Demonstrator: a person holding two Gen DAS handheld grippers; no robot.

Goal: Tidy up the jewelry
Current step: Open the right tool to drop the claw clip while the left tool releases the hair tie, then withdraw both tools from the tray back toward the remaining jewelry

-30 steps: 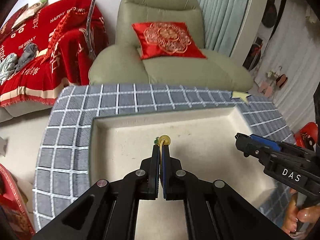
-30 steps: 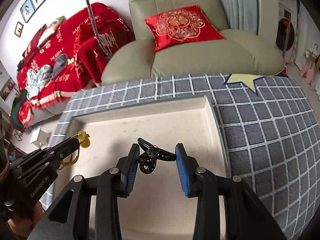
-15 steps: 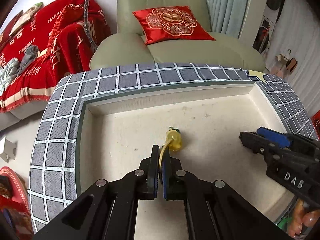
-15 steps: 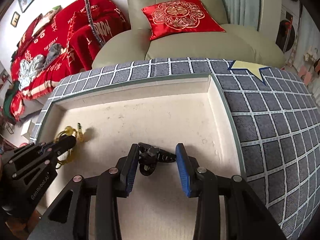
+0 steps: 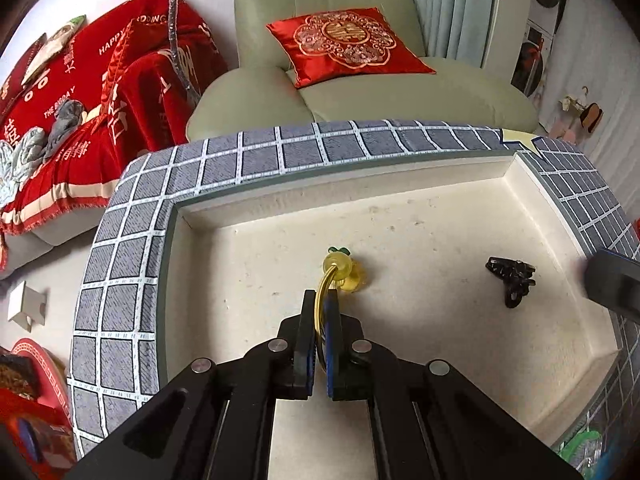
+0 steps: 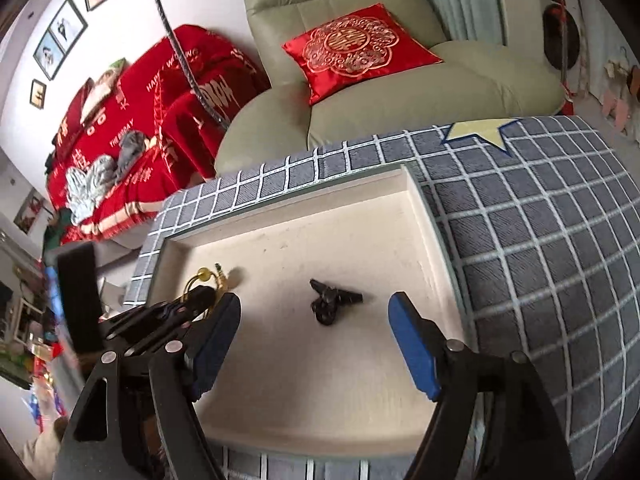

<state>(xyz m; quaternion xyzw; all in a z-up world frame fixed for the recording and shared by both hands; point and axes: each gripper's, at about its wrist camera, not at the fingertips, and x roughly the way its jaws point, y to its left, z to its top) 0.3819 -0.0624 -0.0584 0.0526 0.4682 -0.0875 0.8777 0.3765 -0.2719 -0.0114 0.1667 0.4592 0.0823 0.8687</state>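
Your left gripper pinches the yellow ring, its lower part hidden between the pads. Your right gripper, jaws just opened wide, holds nothing; the black clip lies in the tray ahead of its fingertips, its shape unclear.

Count on inspection: one cream tray on one grey checked cloth; two jewelry pieces inside, one yellow ring charm and one black clip, possibly several linked parts. Two grippers, left gripper, right gripper. One armchair, one red cushion.
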